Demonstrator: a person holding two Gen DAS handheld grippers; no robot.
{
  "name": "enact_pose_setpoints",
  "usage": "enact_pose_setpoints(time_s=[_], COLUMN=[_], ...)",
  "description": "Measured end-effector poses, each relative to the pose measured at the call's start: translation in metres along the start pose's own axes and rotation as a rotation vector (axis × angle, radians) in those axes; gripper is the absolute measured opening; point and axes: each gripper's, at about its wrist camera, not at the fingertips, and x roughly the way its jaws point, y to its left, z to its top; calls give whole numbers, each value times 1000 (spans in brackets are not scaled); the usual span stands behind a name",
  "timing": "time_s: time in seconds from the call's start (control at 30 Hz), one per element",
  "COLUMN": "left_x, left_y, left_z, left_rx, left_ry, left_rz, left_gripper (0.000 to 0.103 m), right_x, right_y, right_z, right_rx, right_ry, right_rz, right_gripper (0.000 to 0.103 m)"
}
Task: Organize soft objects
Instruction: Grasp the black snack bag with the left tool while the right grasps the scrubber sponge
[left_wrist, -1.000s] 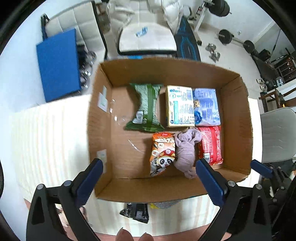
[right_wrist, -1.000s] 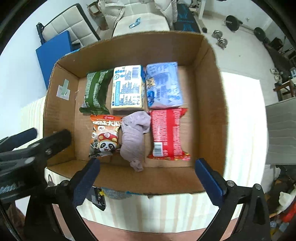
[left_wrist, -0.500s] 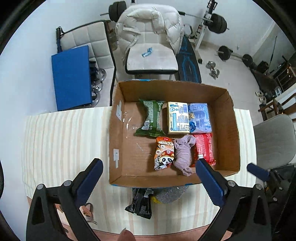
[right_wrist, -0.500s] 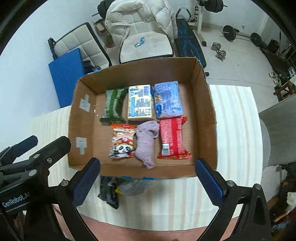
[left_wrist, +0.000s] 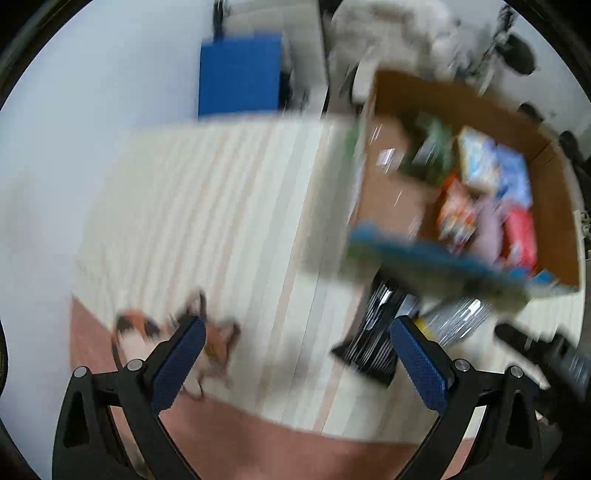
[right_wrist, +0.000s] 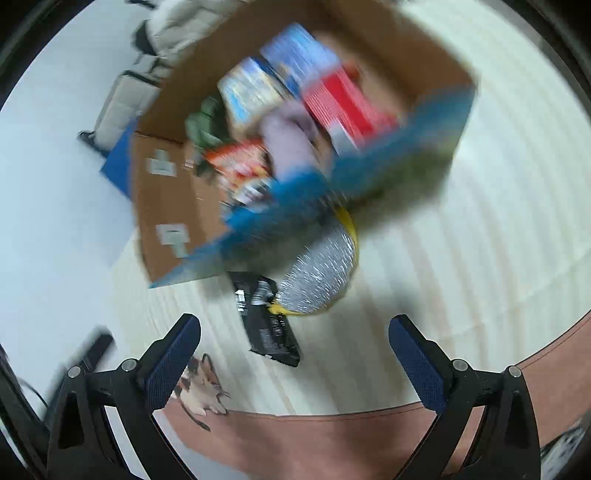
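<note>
A table covered by a cream striped cloth (right_wrist: 461, 221) fills both wrist views, with a reddish-brown border along its near edge. Both pictures are heavily blurred.

The left gripper (left_wrist: 295, 354) has its blue-padded jaws spread wide, with nothing between them. Ahead of it and to its right sits an open cardboard box (left_wrist: 546, 206) holding packets: a green one, a yellow-blue one, a blue one, an orange one and a red one, with a mauve soft cloth (left_wrist: 487, 225) lying between the orange and red packets. Just in front of its right finger lies a black packet (left_wrist: 373, 347), partly under the box's near edge. Close to its left finger is a small orange and white item, too blurred to identify.

The right gripper (right_wrist: 293, 350) is also wide open and holds nothing. The black packet (right_wrist: 267, 321) lies just ahead of it, between its fingers, touching a silver and yellow bag (right_wrist: 321, 273) that rests against the box (right_wrist: 166, 206). The mauve cloth (right_wrist: 288, 140) shows inside the box, farther ahead.
</note>
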Motion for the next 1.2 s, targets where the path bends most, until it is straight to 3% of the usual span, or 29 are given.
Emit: enact_pose_setpoints(time_s=[0.13, 0.27, 0.33, 0.4, 0.47, 0.73, 0.93, 1.0, 1.03, 1.07, 1.17, 1.2], left_x=[39, 52, 55, 55, 58, 86, 123, 133, 133, 133, 132, 131], left_y=[10, 16, 15, 14, 8, -51, -96, -104, -106, -107, -109, -109], left_z=[-14, -18, -17, -12, -9, -3, -5, -7, -8, -9, -15, -18], left_rx=[-15, -14, -8, 7, 31, 224, 334, 347, 346, 345, 319, 316], left_ry=[93, 103, 104, 105, 117, 205, 273, 280, 264, 252, 265, 270], left_rz=[-2, 11, 9, -4, -35, -144, -121, -117, -107, -102, -139, -137], left_gripper=[103, 103, 103, 103, 103, 103, 101, 88, 76, 69, 53, 52], right_x=[40, 69, 79, 87, 90, 75, 59, 54, 52, 51, 58, 63], right_y=[-3, 2, 5, 6, 7, -11, -36, -36, -35, -34, -25, -21], right_z=[1, 3, 2, 1, -1, -18, -29, -26, -25, -23, -16, -10], right_rx=[39, 44, 33, 26, -6, -224, -323, -345, -347, -340, -341, -349], right_ry=[-12, -8, 0, 15, 35, 118, 139, 99, 85, 76, 71, 72], right_rz=[-19, -38, -52, -78, -104, -295, -392, -422, -423, -414, -395, -398], right_gripper=[94, 91, 82, 66, 61, 52, 52, 55, 58, 65, 68, 68])
